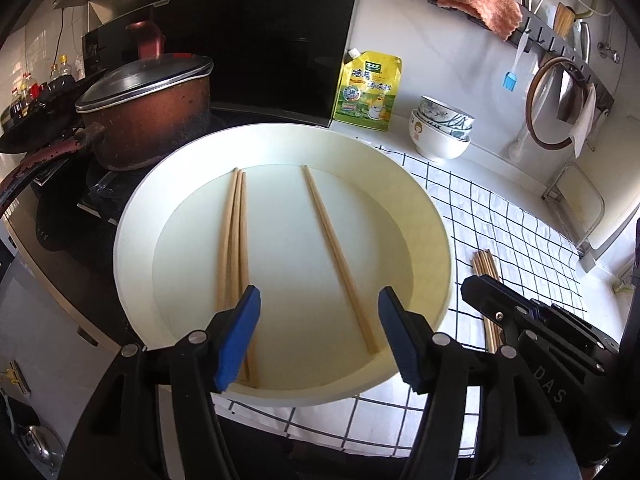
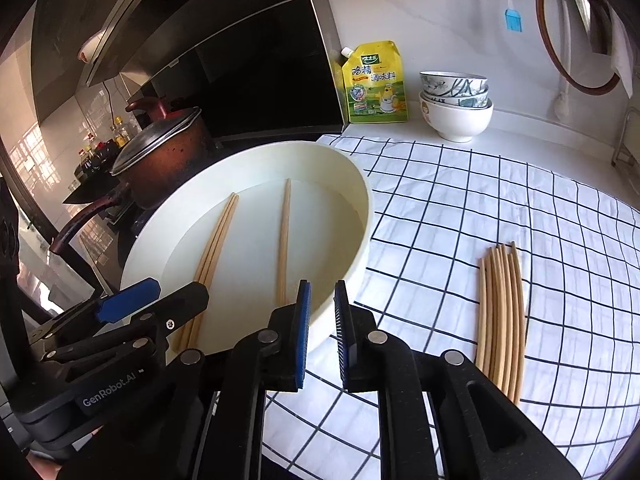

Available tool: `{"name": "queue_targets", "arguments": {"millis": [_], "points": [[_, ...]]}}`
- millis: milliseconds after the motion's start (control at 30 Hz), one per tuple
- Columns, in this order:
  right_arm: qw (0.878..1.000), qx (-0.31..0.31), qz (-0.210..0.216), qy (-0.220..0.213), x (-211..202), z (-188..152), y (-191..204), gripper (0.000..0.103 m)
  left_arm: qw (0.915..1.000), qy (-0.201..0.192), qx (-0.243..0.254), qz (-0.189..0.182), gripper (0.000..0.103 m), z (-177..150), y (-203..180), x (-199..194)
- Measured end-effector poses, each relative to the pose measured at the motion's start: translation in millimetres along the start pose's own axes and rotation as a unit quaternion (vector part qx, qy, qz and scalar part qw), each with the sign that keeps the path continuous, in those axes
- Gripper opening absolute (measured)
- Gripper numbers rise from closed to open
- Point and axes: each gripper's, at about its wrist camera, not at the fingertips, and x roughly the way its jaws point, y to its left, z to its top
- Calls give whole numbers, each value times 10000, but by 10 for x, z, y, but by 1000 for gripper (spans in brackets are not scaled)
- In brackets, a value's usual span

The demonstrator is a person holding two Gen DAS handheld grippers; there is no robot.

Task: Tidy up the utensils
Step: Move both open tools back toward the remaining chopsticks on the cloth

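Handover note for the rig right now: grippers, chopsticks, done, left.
Left gripper: open, empty, over the near rim of the round tray.
Right gripper: jaws slightly apart, nothing between them, at the tray's right edge.
In the tray: a pair of chopsticks on the left, a single chopstick to its right.
On the checked cloth: a bundle of chopsticks, right of the tray.
Done: three in the tray. Left, probably: move the bundle over.
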Motion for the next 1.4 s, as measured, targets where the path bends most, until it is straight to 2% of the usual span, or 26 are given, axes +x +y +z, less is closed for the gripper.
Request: {"name": "queue_targets", "arguments": {"millis": [500, 733, 1033, 1400], "points": [[9957, 571, -715, -124, -422, -286, -766, 16, 9965, 142, 558, -605, 60, -172, -643, 8], [9931, 760, -890, -107, -497, -420, -1005, 16, 9928, 110, 807, -883, 61, -234, -921, -35], [9917, 894, -921, 33, -480, -560, -1221, 16, 9890, 201, 1076, -995, 62, -333, -1235, 33], [9910, 972, -917, 71, -463, -627, -1392, 16, 9878, 356, 1185, -944, 62, -421, -1400, 193]]}}
